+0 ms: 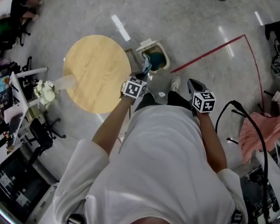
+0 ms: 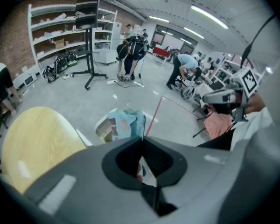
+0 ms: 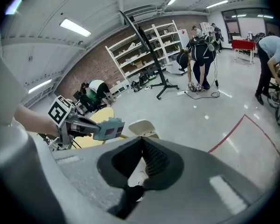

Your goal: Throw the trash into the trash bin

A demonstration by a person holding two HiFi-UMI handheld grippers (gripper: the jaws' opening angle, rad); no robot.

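The left gripper reaches out past the edge of a round wooden table and its jaws are pressed together on a thin teal packet with reddish panels. In the left gripper view the packet stands up from the closed jaw tips, and the cream trash bin sits on the floor right behind it, with the table off to the left. From the head view the packet overlaps the near left rim of the trash bin, whose lid is open. It looks to be held just at that rim rather than over the middle of the opening, though the angle makes that hard to settle. The right gripper is held lower in the picture, near the person's body and well apart from the bin, above a pale shoe. In the right gripper view its jaws meet with nothing between them. That view also shows the left gripper from the side, with the packet sticking out of its jaws just beside the bin. A red line runs across the grey floor to the right of the bin.
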